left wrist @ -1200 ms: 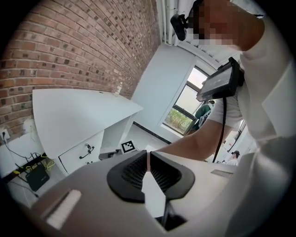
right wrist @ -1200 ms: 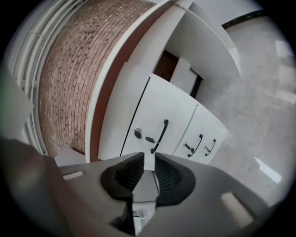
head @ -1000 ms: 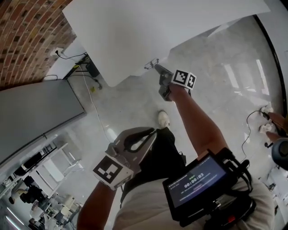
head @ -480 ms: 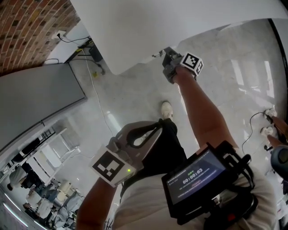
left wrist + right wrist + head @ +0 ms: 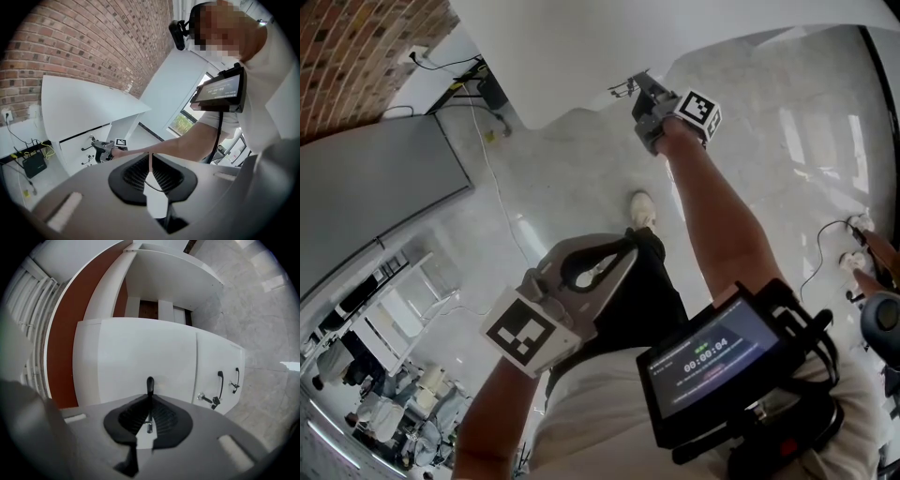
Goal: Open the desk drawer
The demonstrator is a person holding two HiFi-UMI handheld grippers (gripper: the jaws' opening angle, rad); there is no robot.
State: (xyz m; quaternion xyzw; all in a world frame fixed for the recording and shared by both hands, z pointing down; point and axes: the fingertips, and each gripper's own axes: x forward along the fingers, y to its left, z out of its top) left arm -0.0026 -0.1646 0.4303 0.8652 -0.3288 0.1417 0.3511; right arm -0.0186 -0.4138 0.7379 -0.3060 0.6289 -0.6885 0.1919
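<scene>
Desk drawer (image 5: 140, 357) interior hidden; right tongs (image 5: 149, 401) clamp its handle (image 5: 150, 383).

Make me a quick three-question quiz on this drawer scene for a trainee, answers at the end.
1. Which gripper reaches the white desk? A left, B right, C both.
2. True or false: the left gripper holds something between its fingers.
3. Fill in: the right gripper is closed on a black drawer ____.
Key: 1 B. 2 False, its fingers are together and empty. 3 handle.
</scene>
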